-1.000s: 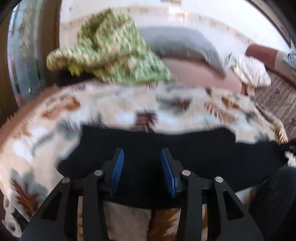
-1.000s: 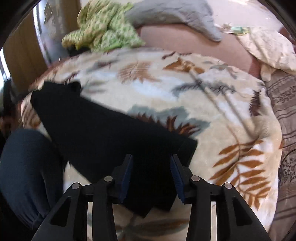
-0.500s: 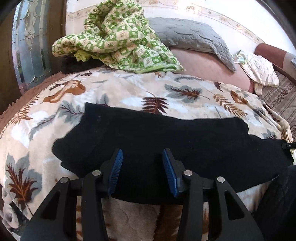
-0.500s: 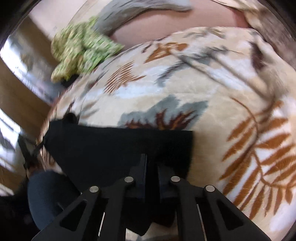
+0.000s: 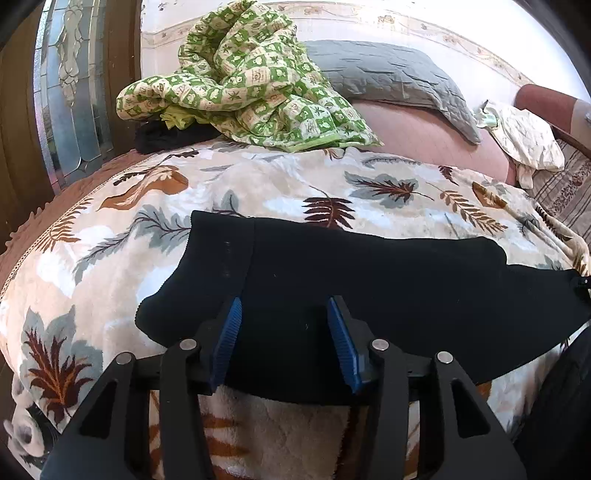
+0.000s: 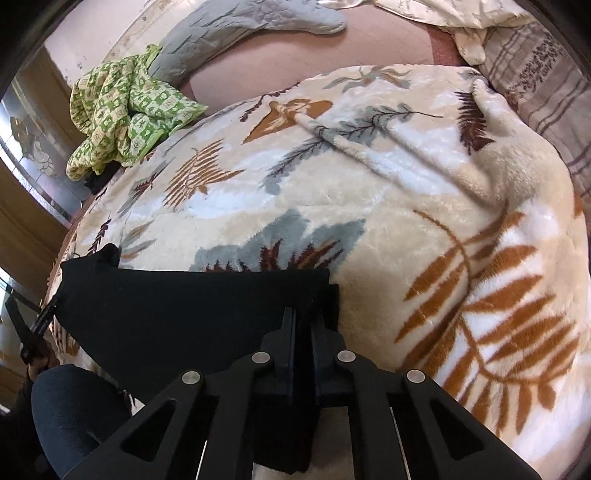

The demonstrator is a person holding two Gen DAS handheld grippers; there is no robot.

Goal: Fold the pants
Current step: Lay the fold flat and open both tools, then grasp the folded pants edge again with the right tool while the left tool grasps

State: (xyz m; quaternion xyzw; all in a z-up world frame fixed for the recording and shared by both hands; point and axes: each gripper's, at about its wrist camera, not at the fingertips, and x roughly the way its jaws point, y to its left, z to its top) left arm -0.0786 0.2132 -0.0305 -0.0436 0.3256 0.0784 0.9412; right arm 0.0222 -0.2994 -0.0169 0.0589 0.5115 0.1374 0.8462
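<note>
Since a second ago, right hand-held gripper (image 6: pixel 303 325) had closed onto the black pants (image 5: pixel 369 291) near one end. Left hand-held gripper (image 5: pixel 284 332) hovered wide open above them (holding nothing). Pants lay flat across the leaf-patterned blanket (image 6: pixel 424 229).

You get bright, soft daylight in both views. The wall (image 5: pixel 369 22) at the top of the left view shines almost white. The glass panel (image 5: pixel 70 92) on the left shines too. The pants (image 5: pixel 369 288) are so dark you can hardly see any folds. Both pictures are sharp, with no blur. The edges bend round and the corners go black. Shadows are faint.
</note>
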